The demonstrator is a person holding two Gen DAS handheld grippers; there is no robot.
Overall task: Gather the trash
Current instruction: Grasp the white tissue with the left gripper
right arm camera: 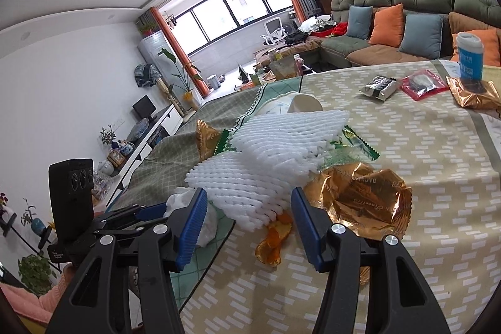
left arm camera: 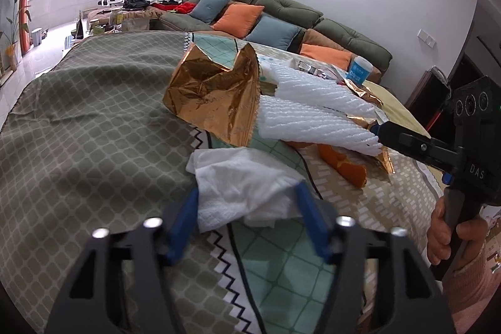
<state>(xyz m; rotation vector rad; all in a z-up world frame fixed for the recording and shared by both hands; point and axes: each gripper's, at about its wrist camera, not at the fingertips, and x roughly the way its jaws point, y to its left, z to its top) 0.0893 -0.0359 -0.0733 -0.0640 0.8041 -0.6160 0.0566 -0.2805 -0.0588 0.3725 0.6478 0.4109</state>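
A pile of trash lies on the cloth-covered table [left arm camera: 78, 121]: a crumpled white tissue [left arm camera: 247, 180], a gold foil wrapper [left arm camera: 216, 96], white foam fruit nets [left arm camera: 316, 115] and orange peel [left arm camera: 344, 161]. My left gripper [left arm camera: 247, 208] is open, its blue pads on either side of the tissue. My right gripper [right arm camera: 249, 208] is open, its jaws on either side of the near foam net [right arm camera: 244, 183]. A second foam net [right arm camera: 291, 133], a gold wrapper [right arm camera: 360, 196], a green wrapper [right arm camera: 357, 143] and orange peel [right arm camera: 275, 237] lie around it. The right gripper also shows in the left wrist view [left arm camera: 380, 130].
Farther on the table are a white bowl [right arm camera: 297, 105], a black-and-white packet [right arm camera: 379, 88], a red packet [right arm camera: 422, 83], another gold wrapper [right arm camera: 476, 96] and a blue-and-white cup [right arm camera: 469, 58]. A green sofa [right arm camera: 407, 21] with cushions stands behind. The table edge [right arm camera: 213, 259] is near me.
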